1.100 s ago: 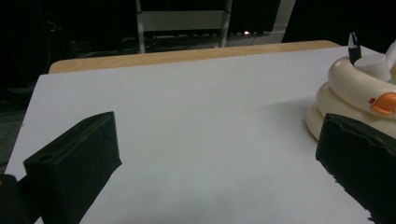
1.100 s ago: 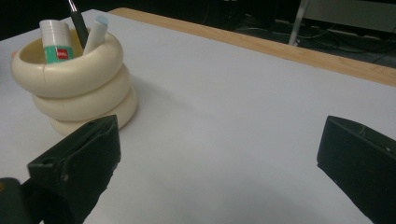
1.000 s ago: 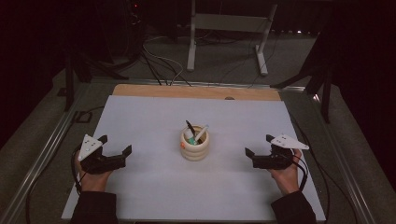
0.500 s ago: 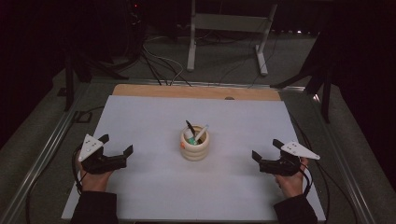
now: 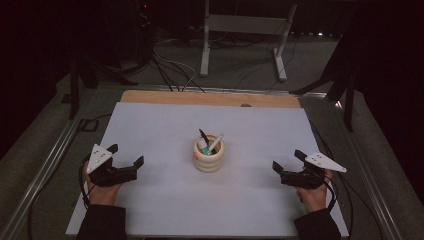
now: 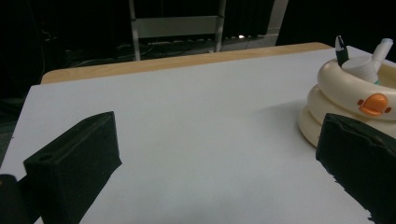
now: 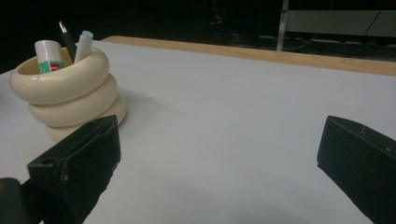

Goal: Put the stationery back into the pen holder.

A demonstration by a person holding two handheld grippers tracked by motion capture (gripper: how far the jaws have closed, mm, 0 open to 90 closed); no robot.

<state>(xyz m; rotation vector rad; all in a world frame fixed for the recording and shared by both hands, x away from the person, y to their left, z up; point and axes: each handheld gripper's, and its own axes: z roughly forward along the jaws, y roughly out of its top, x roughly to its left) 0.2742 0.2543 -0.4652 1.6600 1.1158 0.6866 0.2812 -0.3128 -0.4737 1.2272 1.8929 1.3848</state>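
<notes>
High view: the cream ringed pen holder [image 5: 208, 154] is standing upright at the middle of the surface [image 5: 150, 120], between the left tongs [image 5: 126, 161] and right tongs [image 5: 285, 162]; the left tongs are looking slightly nearer.

Left gripper view: jaws are standing wide apart, with the holder [image 6: 350, 100] lying ahead near the right jaw.

Right gripper view: jaws are standing wide apart; the holder [image 7: 70, 93], carrying pens [image 7: 69, 44] and a glue stick [image 7: 49, 56], is sitting beyond the left jaw.

Bench [image 5: 150, 125]: white sheet, wooden far edge.
Pen holder [image 5: 208, 156]: cream, ringed, centre; pens inside.
Left gripper [image 5: 125, 156]: fingers apart, well left of the holder.
Right gripper [image 5: 286, 160]: fingers apart, well right of it.
</notes>
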